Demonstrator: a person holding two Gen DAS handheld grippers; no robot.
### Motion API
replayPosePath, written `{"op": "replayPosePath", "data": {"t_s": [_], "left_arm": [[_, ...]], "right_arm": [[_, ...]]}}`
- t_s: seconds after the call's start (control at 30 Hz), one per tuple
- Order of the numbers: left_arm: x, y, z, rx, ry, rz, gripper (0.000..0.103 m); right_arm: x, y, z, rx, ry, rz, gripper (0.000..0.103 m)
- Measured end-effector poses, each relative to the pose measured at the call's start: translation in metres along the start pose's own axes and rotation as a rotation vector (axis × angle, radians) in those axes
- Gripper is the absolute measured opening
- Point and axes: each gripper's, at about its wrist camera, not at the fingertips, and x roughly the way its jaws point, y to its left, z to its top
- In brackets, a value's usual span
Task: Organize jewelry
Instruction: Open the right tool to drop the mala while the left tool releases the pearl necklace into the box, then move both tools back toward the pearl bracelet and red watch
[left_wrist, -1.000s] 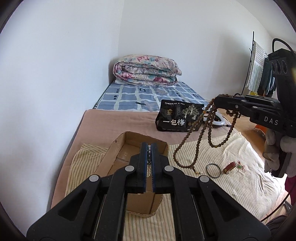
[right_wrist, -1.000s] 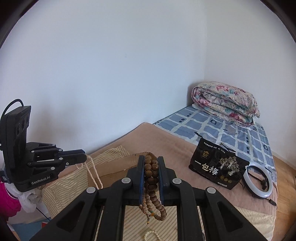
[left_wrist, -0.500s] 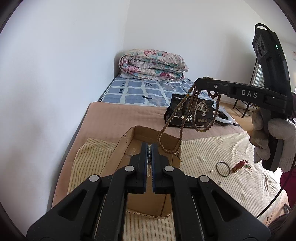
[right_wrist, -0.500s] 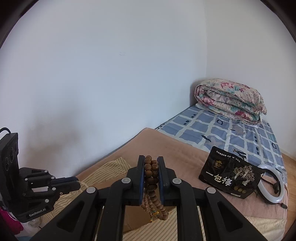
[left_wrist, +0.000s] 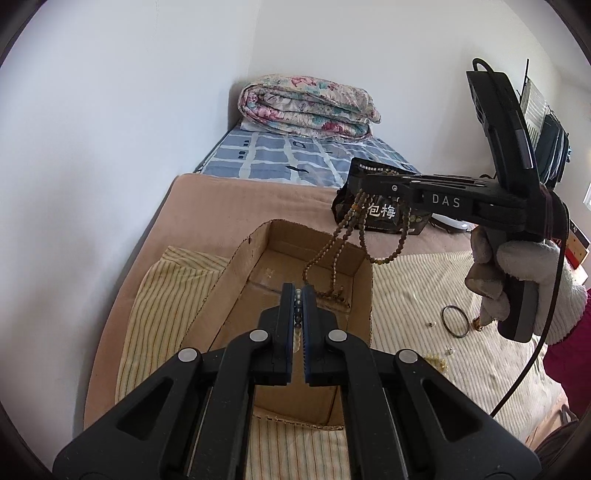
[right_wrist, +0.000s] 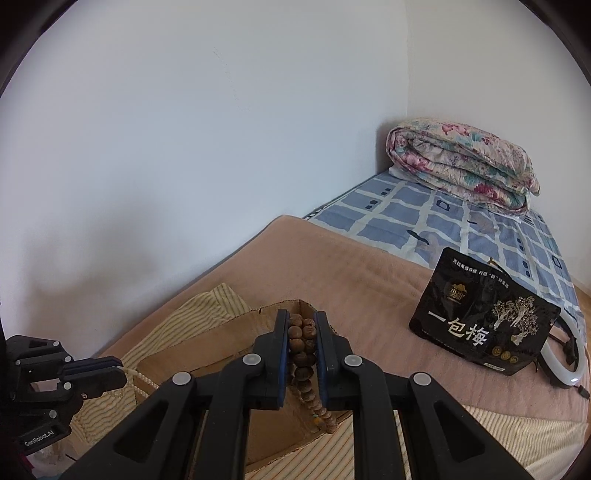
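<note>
Left wrist view: ribbed striped cloth (left_wrist: 173, 306) is lying under an open cardboard box (left_wrist: 364, 295), which is sitting beside a glossy black pouch (right_wrist: 480, 314). Right gripper (left_wrist: 360, 186) is clamping a wooden bead necklace (left_wrist: 345, 236), loops dangling into the box. Left gripper (left_wrist: 297, 317) is pinching a pale bead strand (left_wrist: 297, 295) above the box. A thin dark bangle (left_wrist: 456, 320) is lying on the cloth.

Home bedroom — bed (right_wrist: 369, 280), folded floral quilt (right_wrist: 461, 166), bare walls.
</note>
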Motion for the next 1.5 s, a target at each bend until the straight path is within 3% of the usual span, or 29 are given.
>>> {"op": "replayPosePath", "data": {"t_s": [0.37, 0.47, 0.53, 0.57, 0.63, 0.67, 0.83, 0.97, 1.13, 1.2, 1.3, 1.5], "left_arm": [[0.029, 0.004, -0.015, -0.023, 0.084, 0.015, 0.001], [0.031, 0.004, -0.017, -0.016, 0.094, 0.025, 0.001], [0.033, 0.006, -0.018, -0.017, 0.105, 0.030, 0.002], [0.032, 0.006, -0.019, -0.019, 0.108, 0.034, 0.004], [0.032, 0.009, -0.019, -0.030, 0.111, 0.046, 0.030], [0.031, 0.010, -0.020, -0.036, 0.105, 0.050, 0.034], [0.024, 0.012, -0.020, -0.049, 0.089, 0.063, 0.035], [0.014, 0.008, -0.018, -0.049, 0.074, 0.068, 0.035], [0.002, -0.002, -0.015, -0.036, 0.057, 0.067, 0.035], [-0.004, -0.008, -0.014, -0.028, 0.048, 0.064, 0.035], [-0.011, -0.017, -0.013, -0.019, 0.037, 0.058, 0.035], [-0.018, -0.040, -0.014, 0.005, 0.046, 0.019, 0.035]], "right_arm": [[0.033, 0.002, -0.020, 0.003, 0.086, 0.023, 0.012], [0.038, 0.002, -0.025, 0.007, 0.105, 0.019, 0.029], [0.037, 0.002, -0.027, 0.003, 0.103, 0.014, 0.032], [0.035, 0.003, -0.028, 0.000, 0.102, 0.010, 0.039], [0.032, 0.004, -0.029, -0.004, 0.097, 0.001, 0.057], [0.029, 0.004, -0.030, -0.003, 0.090, -0.004, 0.065], [0.016, 0.001, -0.030, 0.015, 0.067, -0.007, 0.067], [0.002, -0.002, -0.030, 0.022, 0.048, -0.017, 0.079], [-0.021, -0.006, -0.031, 0.039, 0.017, -0.029, 0.083], [-0.031, -0.008, -0.032, 0.047, 0.004, -0.040, 0.096], [-0.050, -0.013, -0.036, 0.057, -0.025, -0.063, 0.102], [-0.086, -0.025, -0.043, 0.068, -0.051, -0.104, 0.103]]}}
